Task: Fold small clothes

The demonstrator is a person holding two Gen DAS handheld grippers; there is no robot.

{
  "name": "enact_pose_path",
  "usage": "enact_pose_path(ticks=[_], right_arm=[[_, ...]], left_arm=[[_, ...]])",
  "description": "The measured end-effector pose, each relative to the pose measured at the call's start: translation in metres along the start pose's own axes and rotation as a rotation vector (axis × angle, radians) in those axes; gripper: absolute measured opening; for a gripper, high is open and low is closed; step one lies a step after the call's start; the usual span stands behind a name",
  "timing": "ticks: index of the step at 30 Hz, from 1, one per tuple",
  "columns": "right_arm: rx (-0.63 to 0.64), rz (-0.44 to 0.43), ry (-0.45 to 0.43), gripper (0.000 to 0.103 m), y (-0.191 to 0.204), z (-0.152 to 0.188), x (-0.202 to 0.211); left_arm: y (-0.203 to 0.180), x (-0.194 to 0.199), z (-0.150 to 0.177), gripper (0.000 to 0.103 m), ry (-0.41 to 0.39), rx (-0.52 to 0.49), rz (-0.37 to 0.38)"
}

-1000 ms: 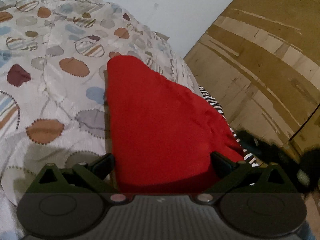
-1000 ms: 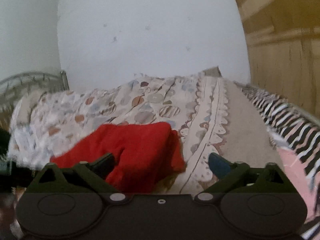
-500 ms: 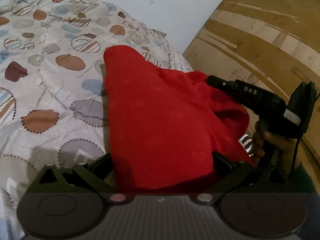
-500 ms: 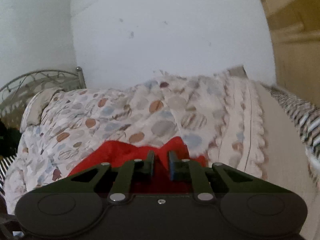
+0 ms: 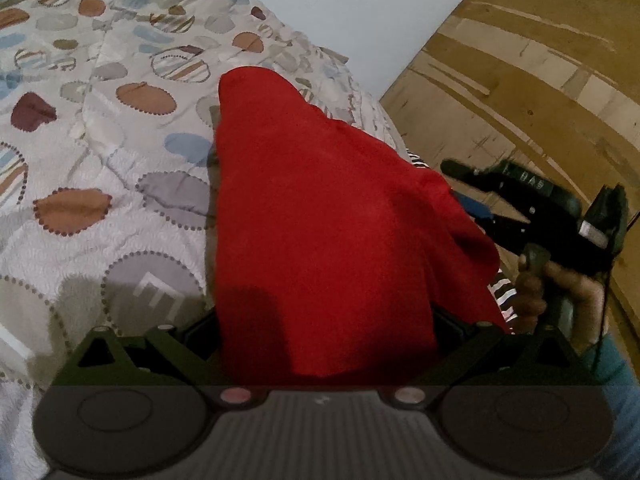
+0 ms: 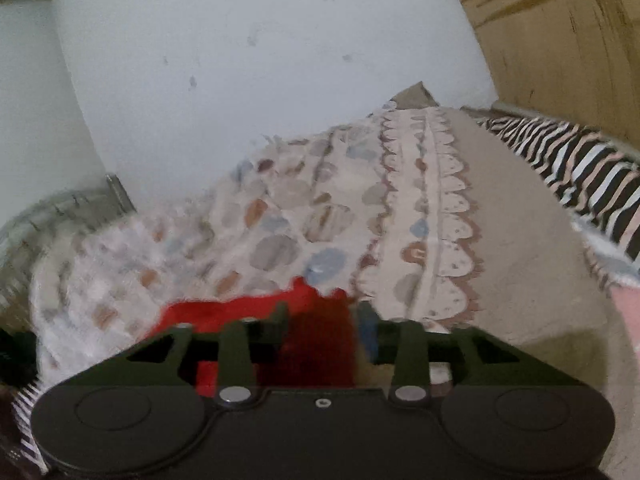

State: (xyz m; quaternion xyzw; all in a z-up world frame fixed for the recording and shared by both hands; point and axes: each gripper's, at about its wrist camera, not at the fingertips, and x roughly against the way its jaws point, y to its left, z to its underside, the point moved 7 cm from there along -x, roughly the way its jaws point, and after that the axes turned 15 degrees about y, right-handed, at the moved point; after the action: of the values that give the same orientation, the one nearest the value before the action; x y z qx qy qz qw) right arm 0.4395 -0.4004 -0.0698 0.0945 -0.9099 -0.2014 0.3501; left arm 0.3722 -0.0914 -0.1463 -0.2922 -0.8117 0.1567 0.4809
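Observation:
A red garment point(image 5: 320, 208) lies on the patterned bedspread point(image 5: 100, 152), stretching away from the camera in the left wrist view. My left gripper point(image 5: 326, 320) stands open and wide, and the near end of the cloth fills the gap between its fingers. A person's hand holds my right gripper point(image 5: 460, 188) at the garment's right corner. In the blurred right wrist view the right gripper point(image 6: 324, 316) has its jaws opening, with a red fold point(image 6: 316, 328) still between them and a gap beside the blue pad.
A white wall point(image 6: 260, 60) rises behind the bed and a wooden panel point(image 5: 520, 80) stands along its right side. A zebra-striped cloth point(image 6: 580, 172) lies at the bed's right edge. A metal bed frame point(image 6: 52, 208) shows at far left.
The right gripper came in from the right, shut on the garment's right corner and has now parted its jaws. The right corner of the cloth is lifted and rumpled. The left gripper stayed put.

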Motion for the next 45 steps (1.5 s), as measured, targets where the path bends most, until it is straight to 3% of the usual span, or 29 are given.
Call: enact_pose_path(ticks=[2, 3, 4, 5, 10, 14, 17, 19, 22, 25, 27, 31, 35, 45], right_arm=[[-0.023, -0.057, 0.035, 0.052, 0.006, -0.002, -0.003], [-0.025, -0.078, 0.07, 0.044, 0.011, -0.003, -0.01], [-0.017, -0.077, 0.1, 0.021, 0.014, -0.001, -0.014], [0.014, -0.053, 0.114, 0.015, 0.019, 0.001, -0.018], [0.146, 0.025, 0.042, 0.012, 0.042, -0.008, -0.013], [0.188, 0.134, 0.1, 0.012, 0.03, -0.002, -0.03], [0.127, 0.105, 0.115, 0.022, 0.017, 0.004, -0.029], [0.068, 0.085, 0.098, 0.051, 0.011, 0.002, -0.021], [-0.01, -0.01, 0.09, 0.075, 0.005, -0.001, -0.013], [-0.039, -0.069, 0.105, 0.089, 0.006, -0.001, -0.012], [-0.015, -0.058, 0.127, 0.089, 0.01, 0.001, -0.017], [0.021, 0.061, 0.16, 0.088, 0.008, 0.011, -0.032], [-0.043, 0.059, 0.168, 0.088, -0.004, 0.024, -0.047], [-0.035, 0.032, 0.143, 0.09, -0.011, 0.031, -0.051]], left_arm=[[-0.001, 0.0, 0.0, 0.103, 0.002, 0.004, -0.007], [0.0, 0.0, 0.0, 0.103, 0.006, 0.012, -0.009], [0.0, 0.001, 0.0, 0.103, 0.01, 0.021, -0.009], [0.0, 0.001, -0.001, 0.103, 0.012, 0.027, -0.011], [-0.002, 0.0, -0.002, 0.103, 0.022, 0.038, -0.023], [0.0, -0.002, -0.002, 0.103, 0.029, 0.056, -0.018], [0.0, -0.001, -0.001, 0.103, 0.029, 0.058, -0.022], [0.0, -0.001, -0.001, 0.103, 0.03, 0.061, -0.024], [-0.001, -0.001, -0.001, 0.103, 0.031, 0.057, -0.032], [-0.002, -0.001, -0.001, 0.103, 0.027, 0.05, -0.043], [-0.002, 0.0, -0.001, 0.103, 0.025, 0.047, -0.046], [-0.001, -0.001, -0.001, 0.103, 0.026, 0.046, -0.045], [-0.001, -0.001, -0.001, 0.103, 0.028, 0.041, -0.043], [-0.004, 0.019, -0.013, 0.102, 0.01, 0.051, -0.026]])
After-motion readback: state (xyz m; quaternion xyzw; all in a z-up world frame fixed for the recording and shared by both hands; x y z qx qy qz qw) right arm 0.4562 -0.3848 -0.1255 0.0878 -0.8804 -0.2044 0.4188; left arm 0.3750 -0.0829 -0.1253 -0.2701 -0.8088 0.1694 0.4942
